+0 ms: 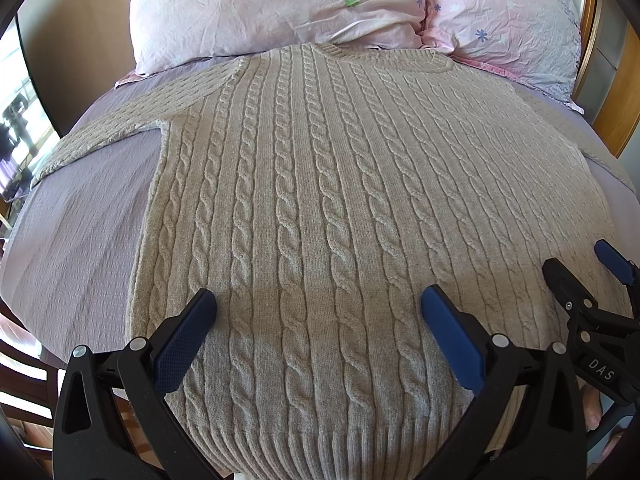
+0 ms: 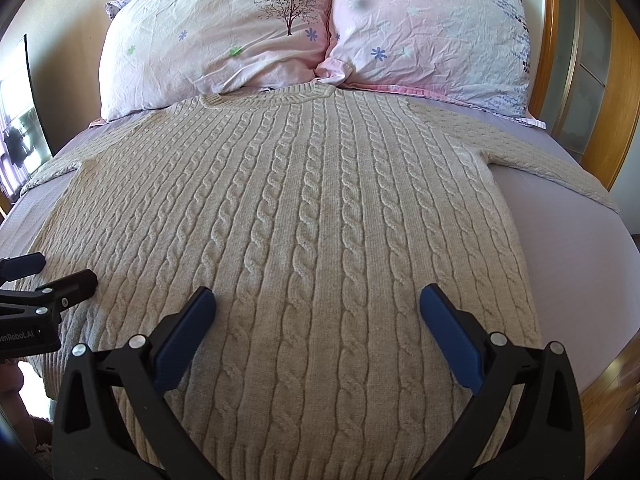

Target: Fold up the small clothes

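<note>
A beige cable-knit sweater [image 1: 320,184] lies flat on the bed, neck toward the pillows and hem toward me; it also shows in the right wrist view [image 2: 304,216]. Its sleeves spread out to both sides. My left gripper [image 1: 318,304] is open and empty, hovering over the lower left part of the sweater near the hem. My right gripper [image 2: 318,304] is open and empty over the lower right part. The right gripper also shows at the right edge of the left wrist view [image 1: 584,268], and the left gripper at the left edge of the right wrist view [image 2: 60,272].
The bed has a lilac sheet [image 1: 80,216], also seen in the right wrist view [image 2: 568,240]. Two pink floral pillows [image 1: 272,8] [image 2: 432,36] lie beyond the sweater's neck. A wooden bed frame [image 2: 612,92] stands at the right. A dark screen [image 2: 20,120] is at the left.
</note>
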Demonstrator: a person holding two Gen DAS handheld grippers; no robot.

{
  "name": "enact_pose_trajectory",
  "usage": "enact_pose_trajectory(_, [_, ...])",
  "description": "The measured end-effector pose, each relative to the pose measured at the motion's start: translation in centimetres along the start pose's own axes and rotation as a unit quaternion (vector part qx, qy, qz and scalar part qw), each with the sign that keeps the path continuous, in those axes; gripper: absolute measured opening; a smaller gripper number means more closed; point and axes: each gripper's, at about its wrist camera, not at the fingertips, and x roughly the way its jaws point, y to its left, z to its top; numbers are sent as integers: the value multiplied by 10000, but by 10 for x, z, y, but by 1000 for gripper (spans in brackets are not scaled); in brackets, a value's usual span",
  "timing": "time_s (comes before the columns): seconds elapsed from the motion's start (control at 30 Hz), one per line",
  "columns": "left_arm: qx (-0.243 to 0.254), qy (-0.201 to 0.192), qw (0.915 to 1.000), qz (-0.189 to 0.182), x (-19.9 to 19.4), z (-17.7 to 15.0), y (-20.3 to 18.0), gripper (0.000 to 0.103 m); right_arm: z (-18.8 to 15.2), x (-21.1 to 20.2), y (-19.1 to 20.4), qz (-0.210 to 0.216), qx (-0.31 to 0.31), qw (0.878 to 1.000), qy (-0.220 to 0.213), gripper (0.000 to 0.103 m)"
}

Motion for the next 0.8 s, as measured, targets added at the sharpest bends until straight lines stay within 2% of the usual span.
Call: enact_pose_trajectory(0.8, [12,-6,10000,0,1,0,-1,102,-7,5,1,12,-39,10000,3,101])
